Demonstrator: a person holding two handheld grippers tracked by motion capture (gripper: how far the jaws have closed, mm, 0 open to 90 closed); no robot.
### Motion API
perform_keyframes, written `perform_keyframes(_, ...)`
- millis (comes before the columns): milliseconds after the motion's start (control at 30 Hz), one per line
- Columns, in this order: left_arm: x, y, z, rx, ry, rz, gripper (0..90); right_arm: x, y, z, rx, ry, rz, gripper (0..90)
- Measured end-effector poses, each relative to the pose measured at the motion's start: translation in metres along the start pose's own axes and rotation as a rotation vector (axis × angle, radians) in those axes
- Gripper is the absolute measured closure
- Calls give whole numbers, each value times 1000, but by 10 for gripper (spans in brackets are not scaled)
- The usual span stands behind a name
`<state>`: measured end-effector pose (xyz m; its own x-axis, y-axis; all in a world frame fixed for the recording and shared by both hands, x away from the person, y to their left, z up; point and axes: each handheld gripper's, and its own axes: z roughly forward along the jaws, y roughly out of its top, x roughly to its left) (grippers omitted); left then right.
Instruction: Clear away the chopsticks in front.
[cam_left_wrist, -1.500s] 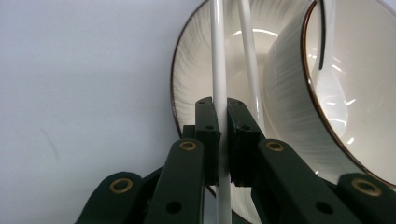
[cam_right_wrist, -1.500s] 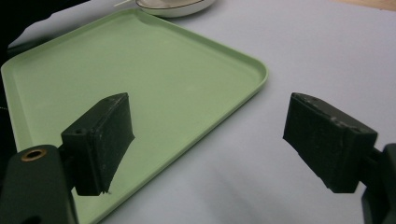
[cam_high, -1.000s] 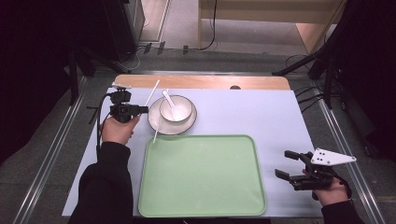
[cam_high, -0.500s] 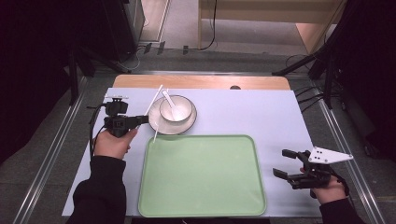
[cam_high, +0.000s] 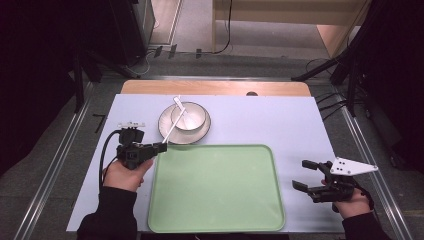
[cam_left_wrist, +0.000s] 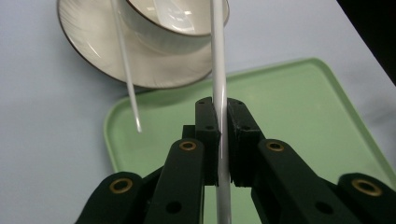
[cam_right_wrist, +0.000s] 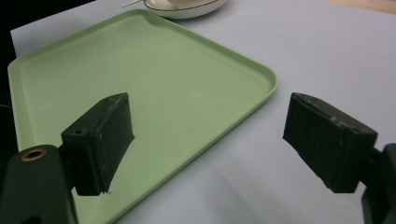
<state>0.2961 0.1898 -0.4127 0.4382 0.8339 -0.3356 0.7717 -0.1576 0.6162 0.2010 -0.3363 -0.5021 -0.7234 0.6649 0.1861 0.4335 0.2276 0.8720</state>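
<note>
**Left gripper holds one white chopstick at the tray's far-left corner; right gripper idle**

High view. The left gripper (cam_high: 159, 147) sits at the left of the table, just off the far-left corner of the green tray (cam_high: 216, 220). Its jaws are closed on a thin white chopstick (cam_high: 170, 126). The stick's long axis runs from the jaws up and away toward the far right, its far end over the bowl (cam_high: 189, 117), which stands on a saucer (cam_high: 168, 131) just beyond the tray's far edge. A flat white piece (cam_high: 177, 101), perhaps a spoon handle, juts past the bowl's far-left rim. The right gripper (cam_high: 304, 176) rests near the right edge of the table, beside the tray's right rim, well apart from the bowl.

Left gripper view. The pads (cam_left_wrist: 206, 122) are clamped on the held chopstick (cam_left_wrist: 218, 70), which passes straight between them and points toward the bowl (cam_left_wrist: 161, 32). A second white chopstick (cam_left_wrist: 125, 65) lies to its left, one end over the saucer (cam_left_wrist: 100, 49), the near tip at the tray's corner (cam_left_wrist: 119, 121). The two sticks are apart, roughly parallel.

Right gripper view. The jaws stand wide apart with nothing between them; the tray's rim (cam_right_wrist: 266, 88) lies ahead and left.

Judgement: the tray lies directly right of and nearer than the held stick, so the left hand is by far the closer one for setting it down there; the stick's length would need to swing clear of the bowl rim first.
</note>
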Motion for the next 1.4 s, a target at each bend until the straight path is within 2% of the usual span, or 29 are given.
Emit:
perform_keyframes(167,-12,-22,4,37,-34,12,852,0,0,0,0,-1,-1,166)
perform_keyframes(400,-19,-44,1,61,-43,10,851,0,0,0,0,-2,-3,166)
perform_keyframes(500,-19,-57,-2,79,-60,-8,851,0,1,-1,-4,-3,-4,166)
perform_keyframes(600,-16,-70,-2,108,-43,-23,851,0,1,-1,-3,-3,-7,166)
perform_keyframes(633,-16,-70,-2,108,-43,-23,851,1,1,-1,-1,-3,-8,166)
perform_keyframes(700,-12,-78,3,146,-52,-32,851,1,1,-1,-1,-3,-6,166)
perform_keyframes(800,-9,-83,10,175,-68,-51,850,1,1,-1,-1,-4,-6,166)
perform_keyframes(833,-7,-86,17,210,-49,-53,850,1,1,-1,-1,-3,-5,166)
perform_keyframes(867,-7,-86,17,210,-49,-53,850,1,1,-1,-1,-3,-5,166)
perform_keyframes(900,-2,-86,23,231,-18,-67,850,1,1,0,1,-3,-6,166)
perform_keyframes(1100,6,-83,38,249,32,-82,848,1,1,1,4,2,-11,166)
perform_keyframes(1167,5,-82,46,274,44,-62,848,1,2,1,2,4,-13,166)
perform_keyframes(1200,3,-82,51,274,42,-67,847,2,2,1,3,2,-15,166)
perform_keyframes(1300,1,-81,53,273,59,-39,847,1,2,0,1,1,-13,166)
perform_keyframes(1400,0,-81,52,266,70,-40,825,1,2,1,3,4,-12,166)
